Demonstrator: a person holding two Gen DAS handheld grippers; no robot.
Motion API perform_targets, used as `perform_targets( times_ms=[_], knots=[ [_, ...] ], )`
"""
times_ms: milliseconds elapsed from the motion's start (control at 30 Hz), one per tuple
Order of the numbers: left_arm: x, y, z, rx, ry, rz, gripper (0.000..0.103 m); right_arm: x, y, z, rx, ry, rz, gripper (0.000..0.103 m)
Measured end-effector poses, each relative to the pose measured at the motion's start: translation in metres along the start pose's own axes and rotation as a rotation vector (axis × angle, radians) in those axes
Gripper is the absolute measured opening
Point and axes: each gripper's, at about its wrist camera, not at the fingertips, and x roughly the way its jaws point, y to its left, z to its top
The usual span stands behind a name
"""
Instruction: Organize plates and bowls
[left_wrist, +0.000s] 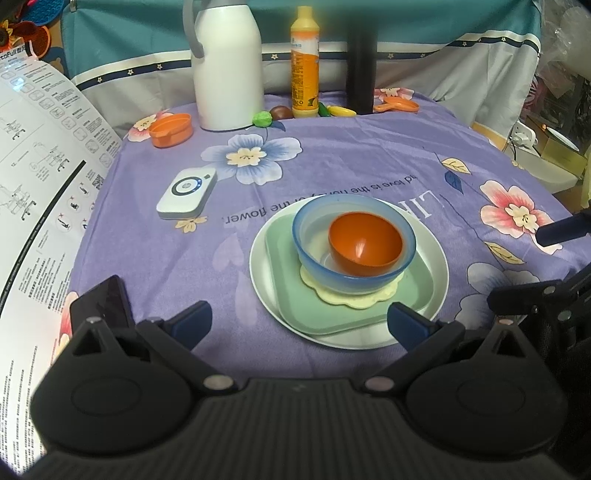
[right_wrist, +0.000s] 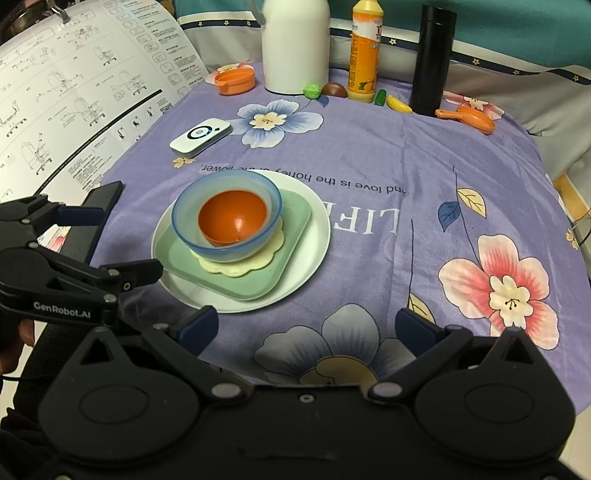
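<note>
- Centrally, on the purple floral cloth: one stack, nothing gripping it.
- White plate — bottom, lying on the cloth.
- Green square plate — on the white plate.
- Cream coaster — scalloped, on the green plate, under the bowls.
- Blue bowl — translucent, upright on the coaster.
- Orange bowl — nested inside the blue bowl.
- Left gripper — fingers spread wide, empty, at the stack's near edge.
- Right gripper — fingers wide, empty, over the cloth to the right of the stack.
- Back row: white jug, yellow bottle, black flask, orange lid.
- White device — left of the stack, well apart.
</note>
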Motion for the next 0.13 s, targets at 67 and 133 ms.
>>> perform_targets(
  times_ms=[67, 133],
  knots=[
    [0.0001, 0.0002, -0.0008, 0.003, 0.002, 0.0, 0.103, 0.0001, 0.0, 0.0, 0.0, 0.0, 0.001, 0.103],
    [0.0001, 0.0003, -0.001, 0.004, 0.003, 0.0, 0.103, 0.0, 0.0, 0.0, -0.001, 0.0, 0.001, 0.103]
  ],
)
